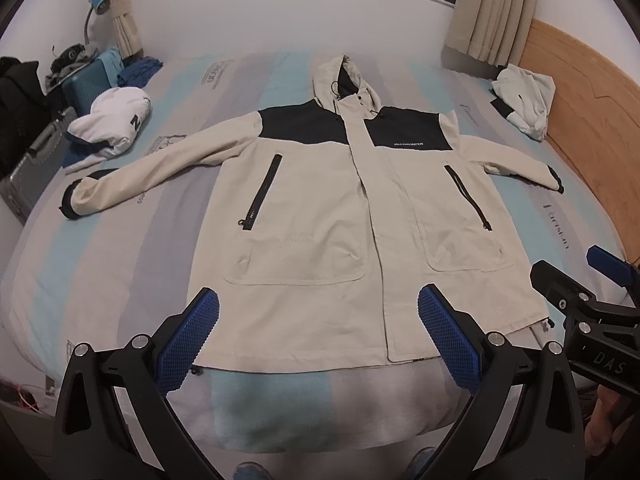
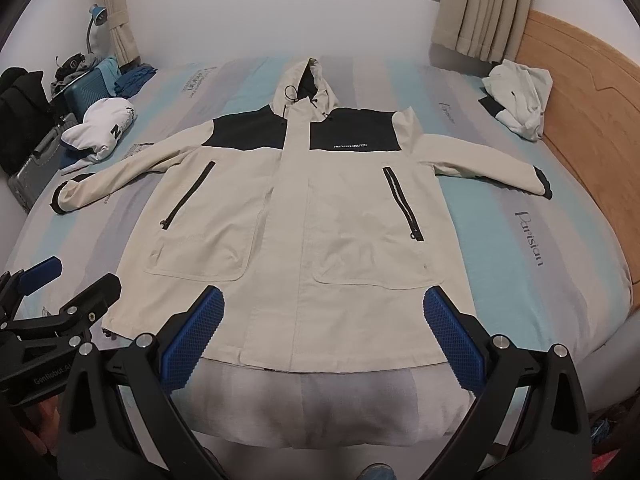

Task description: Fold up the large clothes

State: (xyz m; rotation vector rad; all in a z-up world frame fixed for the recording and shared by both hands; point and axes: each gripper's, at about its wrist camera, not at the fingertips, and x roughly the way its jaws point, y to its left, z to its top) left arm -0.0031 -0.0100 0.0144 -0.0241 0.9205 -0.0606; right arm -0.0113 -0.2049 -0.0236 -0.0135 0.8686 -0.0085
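Observation:
A cream hooded jacket (image 1: 320,208) with black shoulder panels lies flat, front up, on the bed, sleeves spread left and right; it also fills the right wrist view (image 2: 288,208). My left gripper (image 1: 318,312) is open and empty, held above the jacket's hem. My right gripper (image 2: 322,312) is open and empty above the hem, a little further right. Each gripper shows at the edge of the other's view: the right one (image 1: 576,280) and the left one (image 2: 68,284).
The striped bed sheet (image 1: 120,248) covers the bed. A folded white garment (image 1: 116,120) lies at the far left, a crumpled pale garment (image 1: 524,100) at the far right by the wooden headboard (image 1: 588,112). Suitcases and bags (image 1: 36,148) stand beside the bed's left side.

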